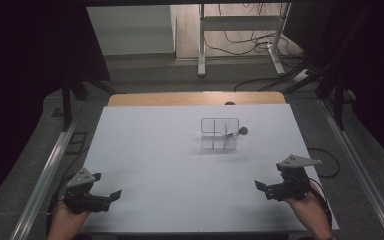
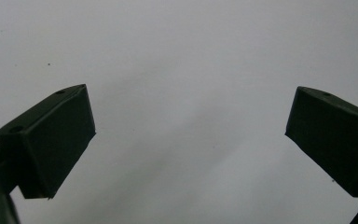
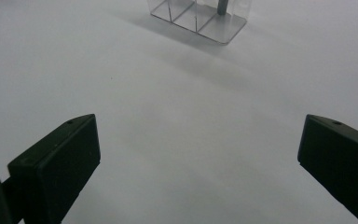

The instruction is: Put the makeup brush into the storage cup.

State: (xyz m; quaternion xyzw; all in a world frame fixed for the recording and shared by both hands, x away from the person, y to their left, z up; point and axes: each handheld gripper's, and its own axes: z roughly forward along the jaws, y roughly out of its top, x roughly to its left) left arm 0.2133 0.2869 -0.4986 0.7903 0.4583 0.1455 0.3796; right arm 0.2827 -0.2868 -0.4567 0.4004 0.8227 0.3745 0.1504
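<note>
High view: the left tool (image 1: 111, 196) and right tool (image 1: 261, 187) rest at the near edge of the white surface (image 1: 150, 150), both spread and holding nothing. A clear divided holder (image 1: 220, 134) stands well ahead, between them, nearer the right tool.

Left gripper view: jaws wide apart over bare surface.

Right gripper view: jaws spread; the holder (image 3: 200, 16) sits far ahead, with 1 grey stick (image 3: 222, 6) standing in it.

No text, label, brand, number or sign can be read in any of the views. The white surface (image 1: 170, 165) is seen plain and unmarked. Nothing legible is carried by the clear divided holder (image 1: 220, 132).
</note>
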